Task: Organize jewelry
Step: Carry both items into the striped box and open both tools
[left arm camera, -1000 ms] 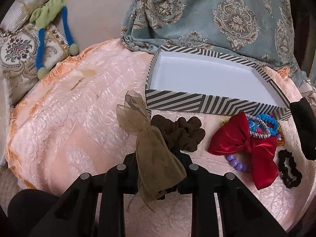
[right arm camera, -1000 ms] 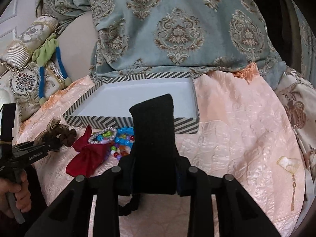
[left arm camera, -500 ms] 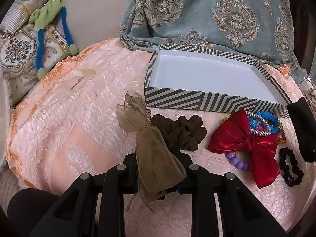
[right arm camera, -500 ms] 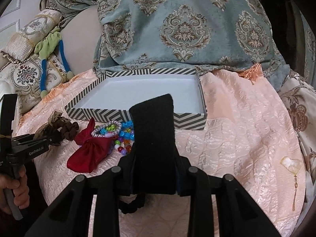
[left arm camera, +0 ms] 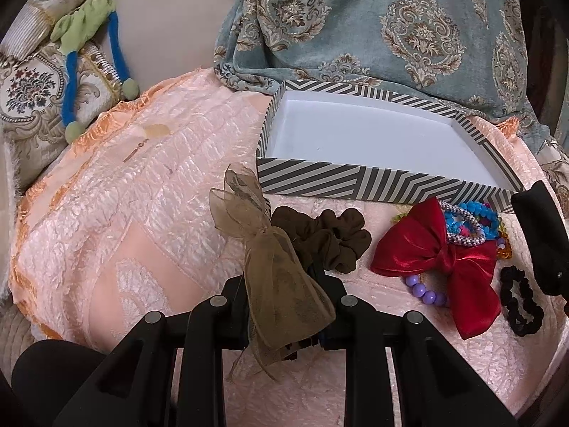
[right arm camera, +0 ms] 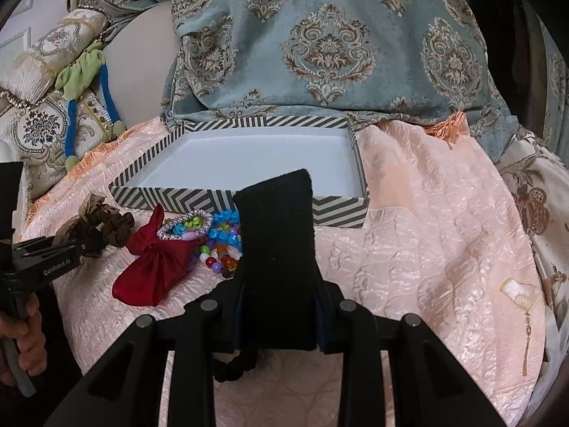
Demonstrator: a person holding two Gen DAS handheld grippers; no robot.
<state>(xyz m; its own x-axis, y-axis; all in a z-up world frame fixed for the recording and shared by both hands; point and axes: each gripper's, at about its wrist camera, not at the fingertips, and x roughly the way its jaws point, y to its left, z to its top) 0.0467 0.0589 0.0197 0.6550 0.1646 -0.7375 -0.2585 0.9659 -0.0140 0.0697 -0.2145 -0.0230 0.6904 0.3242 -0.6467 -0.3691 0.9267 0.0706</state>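
A peach quilted bedspread (left arm camera: 149,213) backs onto blue damask fabric (right arm camera: 320,53). The left gripper (left arm camera: 284,320) pinches a sheer brown bow (left arm camera: 277,277); the right gripper (right arm camera: 277,320) clamps a black velvet block (right arm camera: 275,249). The striped box (left arm camera: 355,181) lies beyond.

striped box (left arm camera: 359,181): empty, open | red bow (left arm camera: 441,259), beads (right arm camera: 224,238): heaped beside, possibly touching

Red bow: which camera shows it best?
The left wrist view: the red bow lies spread out there, both loops and the knot visible beside the beads. The right wrist view shows it edge-on and bunched, a crumpled red shape.
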